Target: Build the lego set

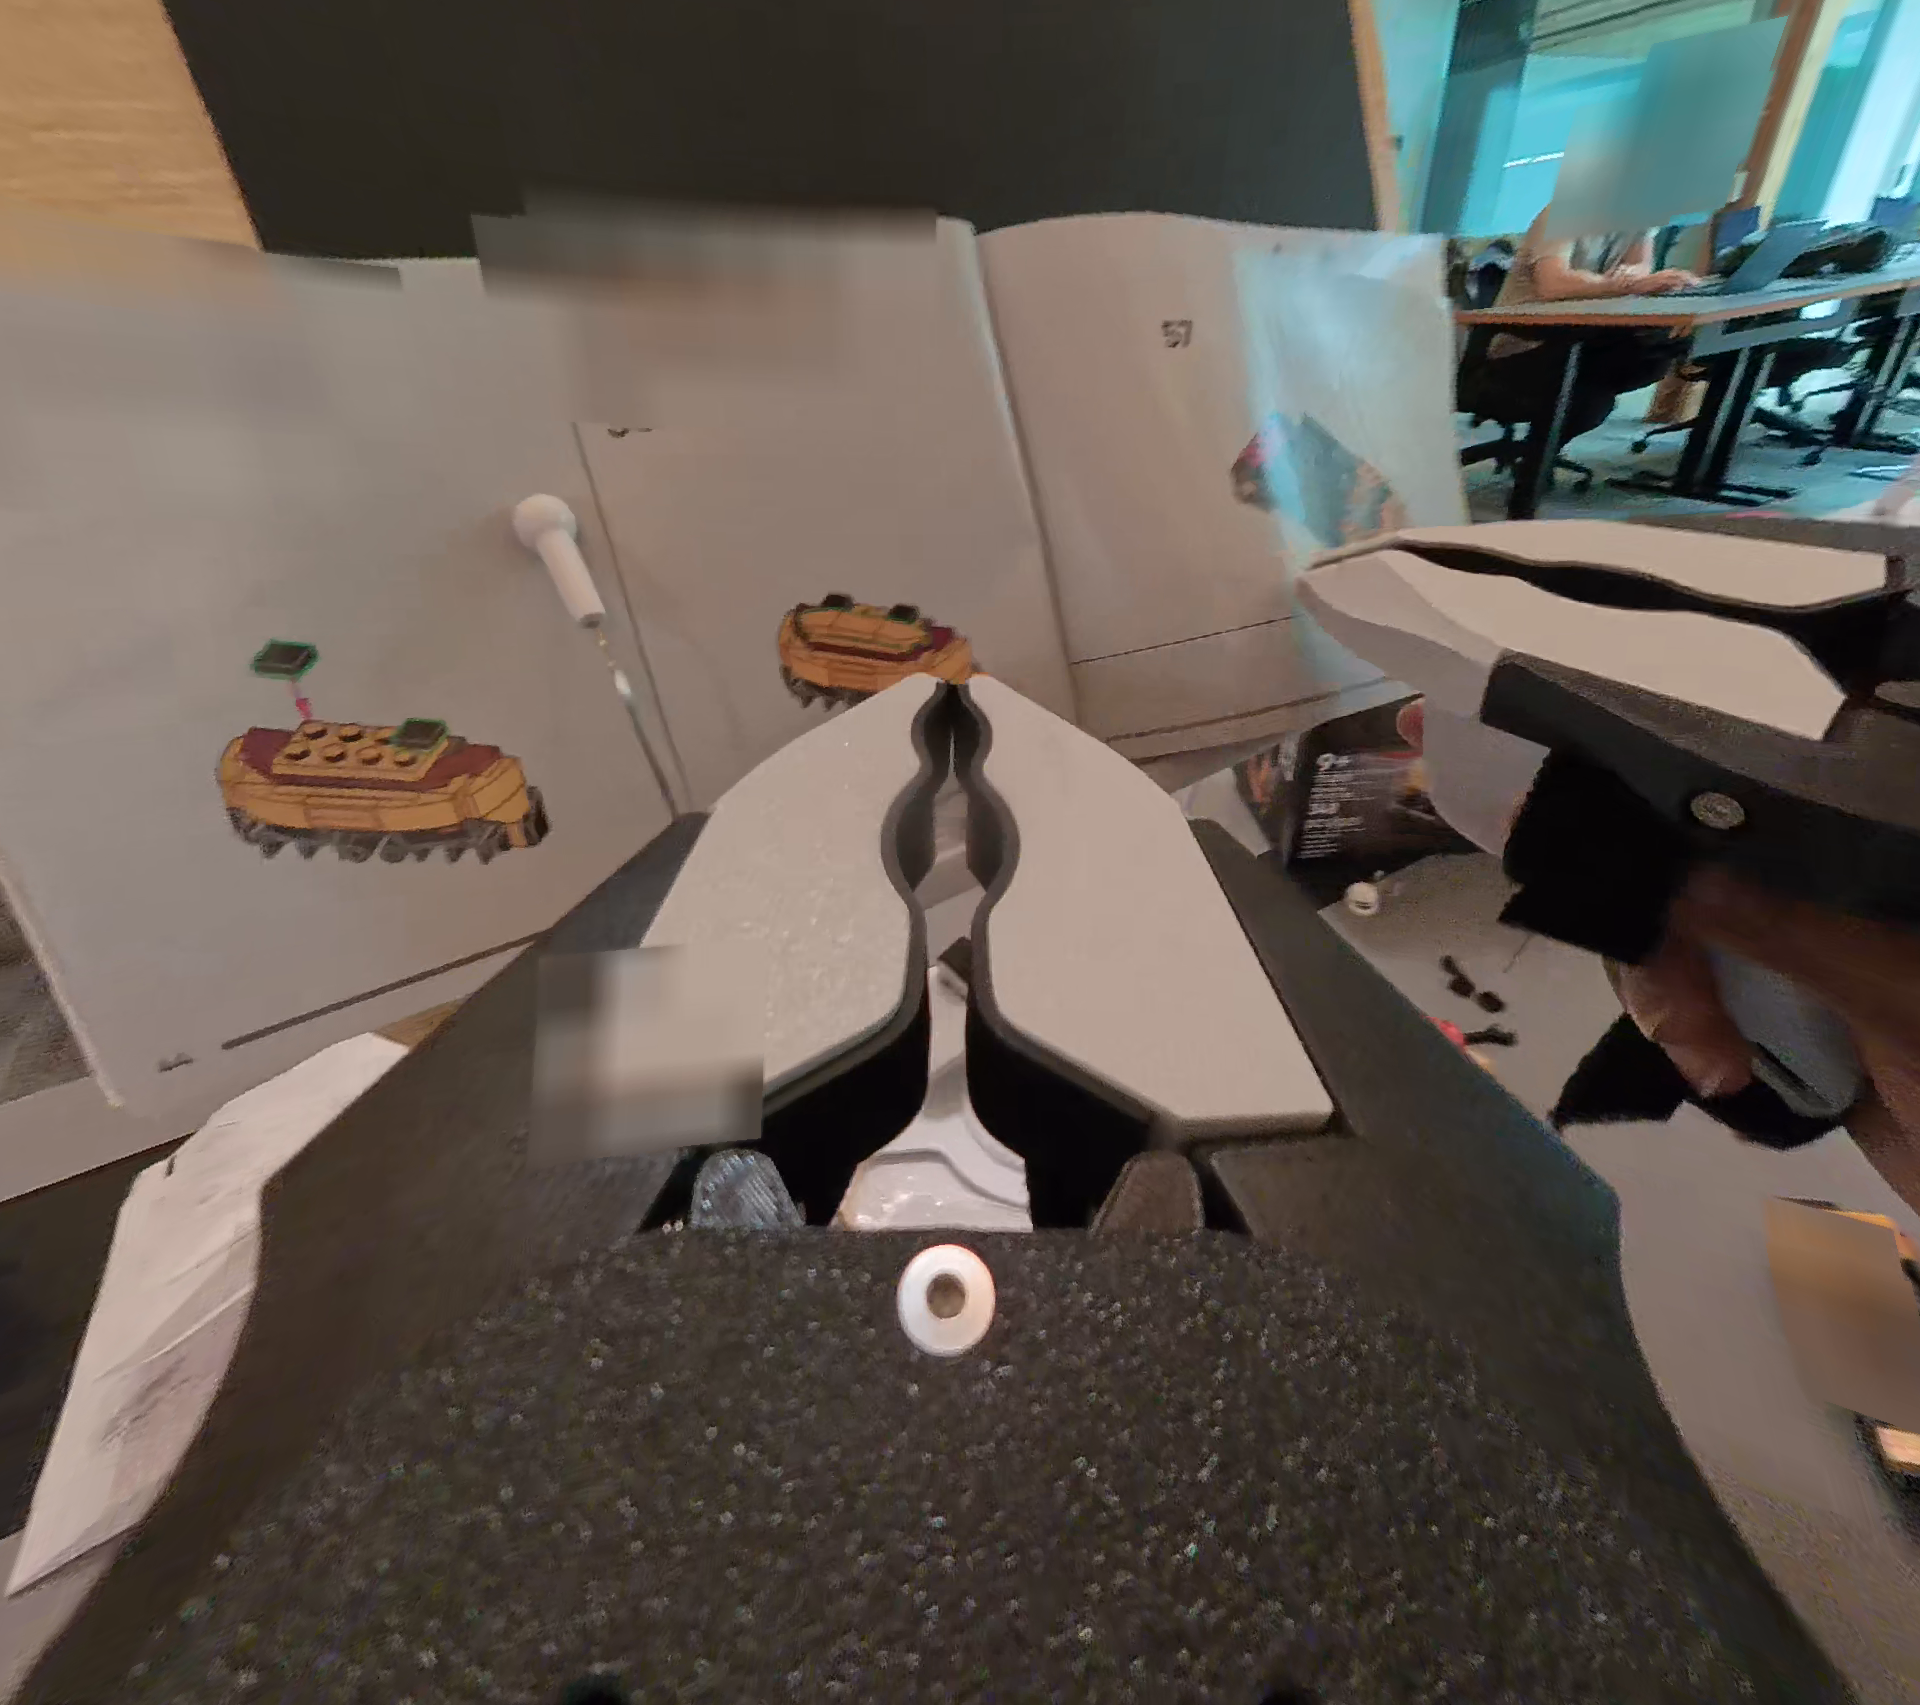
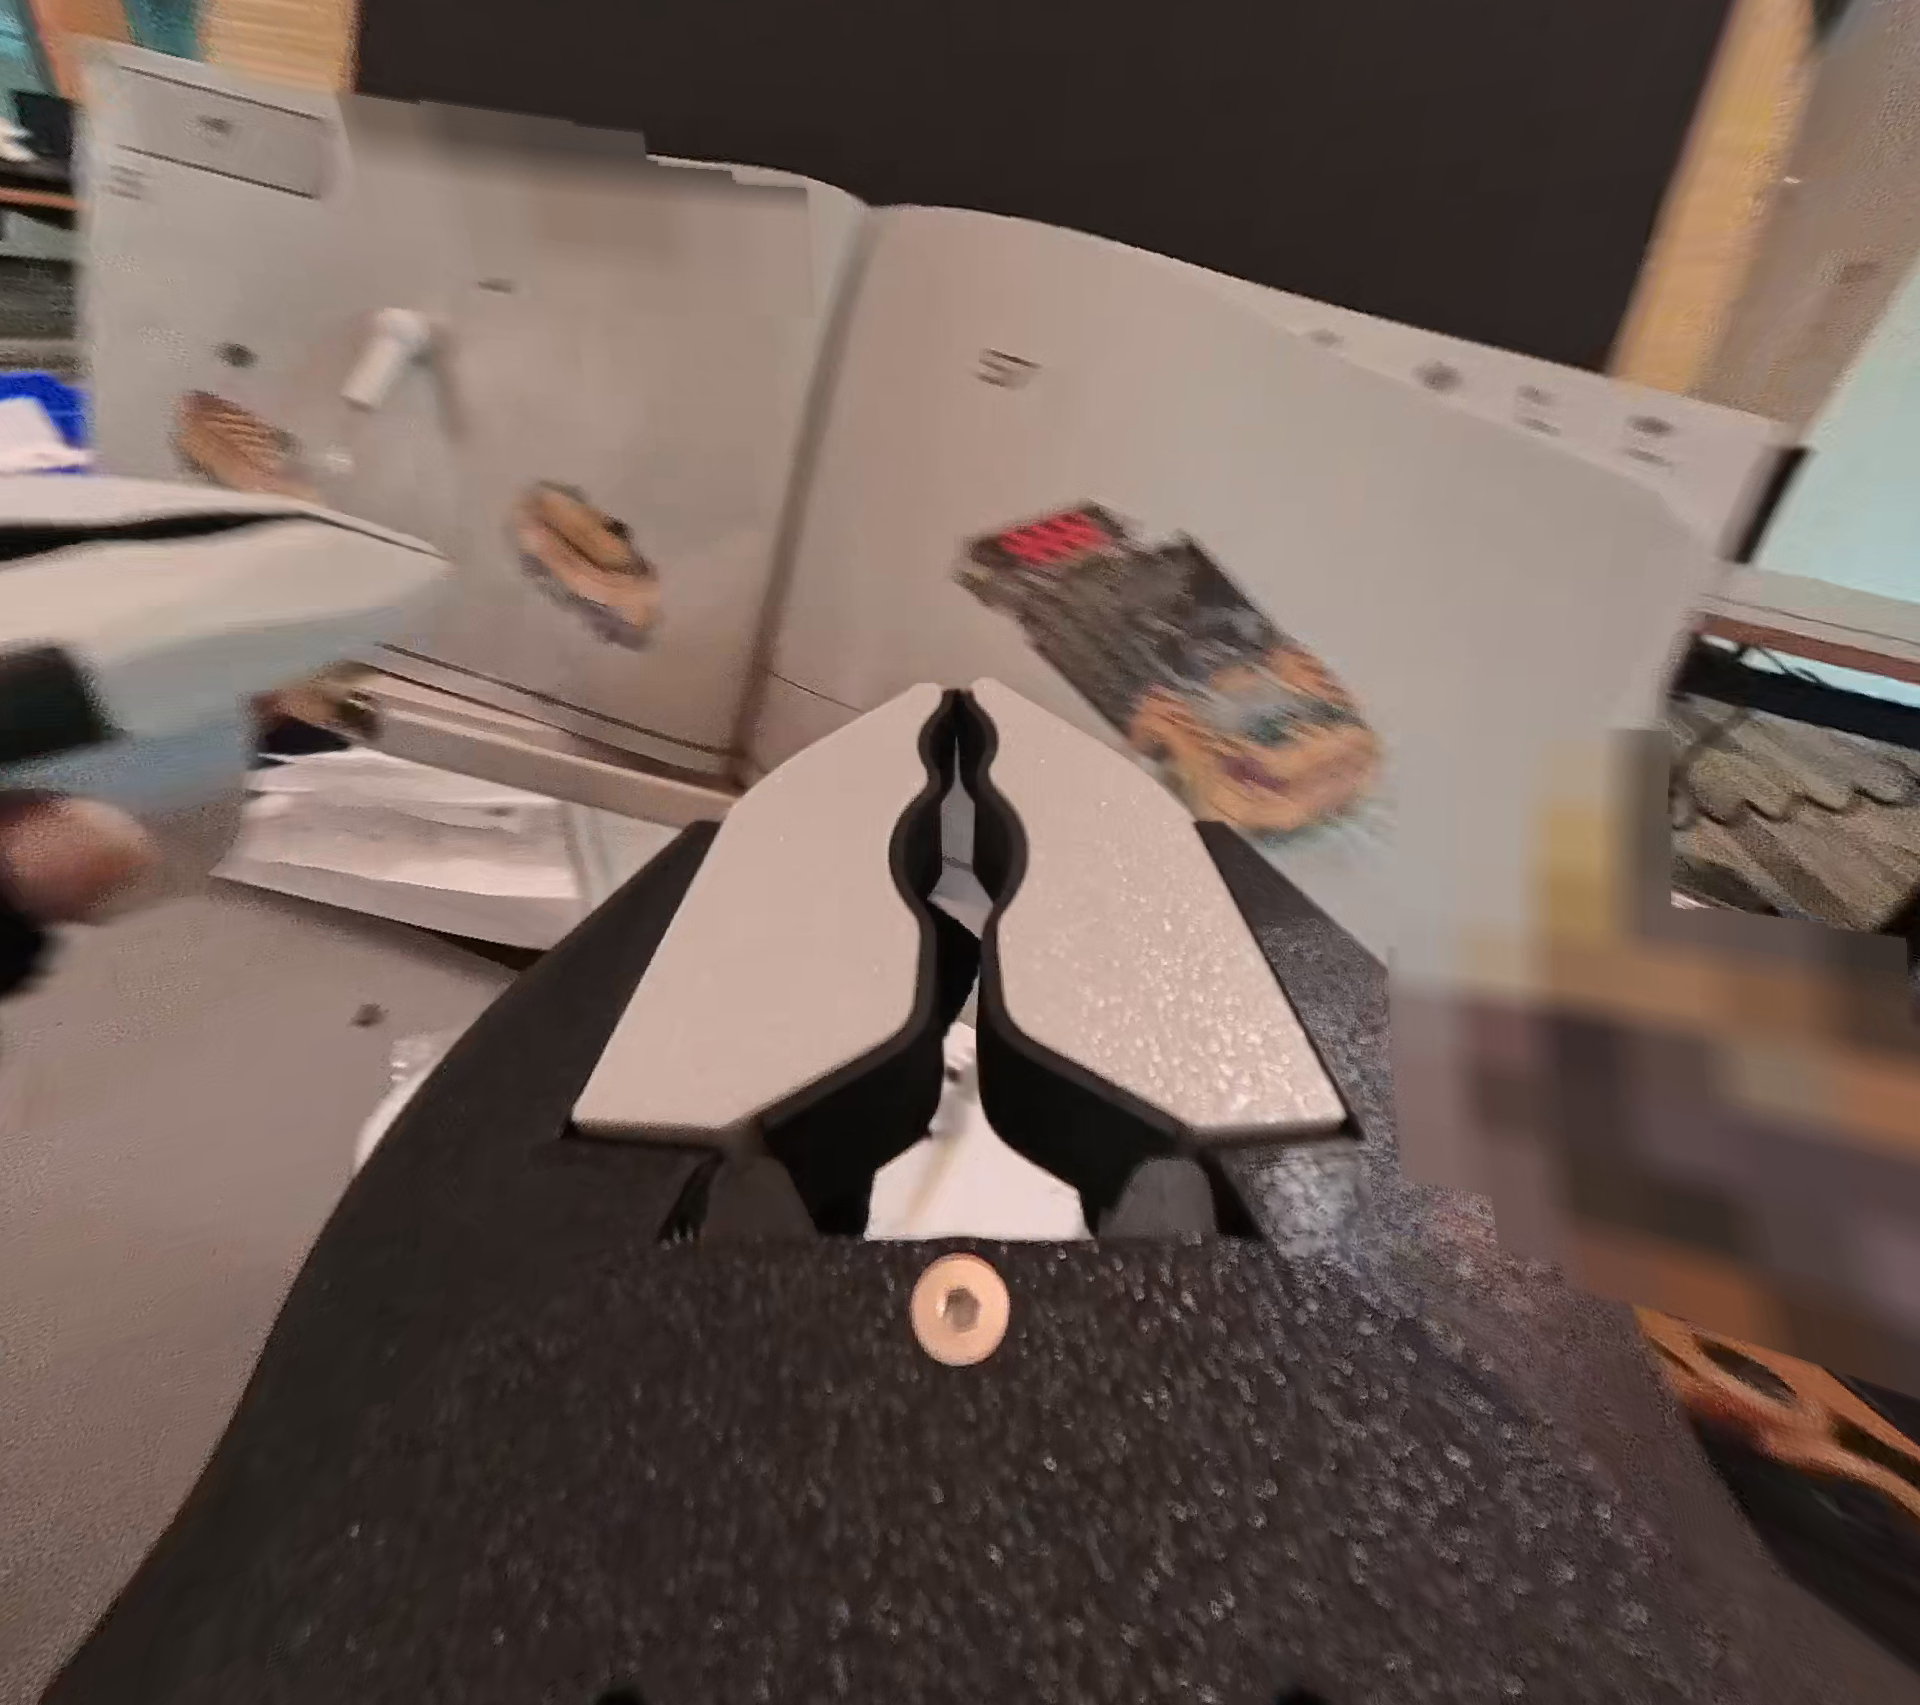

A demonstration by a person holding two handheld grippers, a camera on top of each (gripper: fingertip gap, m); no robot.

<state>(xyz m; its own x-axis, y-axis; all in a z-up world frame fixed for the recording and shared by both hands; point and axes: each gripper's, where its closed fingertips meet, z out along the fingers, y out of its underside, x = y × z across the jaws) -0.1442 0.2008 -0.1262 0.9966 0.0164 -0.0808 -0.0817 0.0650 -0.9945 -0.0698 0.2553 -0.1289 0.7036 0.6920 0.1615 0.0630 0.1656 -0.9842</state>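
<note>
My left gripper (image 1: 951,691) is shut and holds nothing that I can see; it is raised and points at the open instruction booklet (image 1: 436,512) that stands at the back of the table. My right gripper (image 2: 961,699) is also shut and looks empty; it faces the same booklet (image 2: 1195,429), whose pages show drawings of a tan and dark lego build. The right gripper also shows in the left wrist view (image 1: 1311,580), held by a hand at the right. A few small loose lego pieces (image 1: 1470,990) lie on the grey table (image 1: 1403,1084).
A dark lego box (image 1: 1340,782) lies below the booklet's right page. A white earbud on a thin stand (image 1: 556,549) stands in front of the left page. Loose papers (image 2: 416,824) lie on the table. A dark panel stands behind; an office with desks shows far right. The grippers' ends are close to 10 centimeters from one another.
</note>
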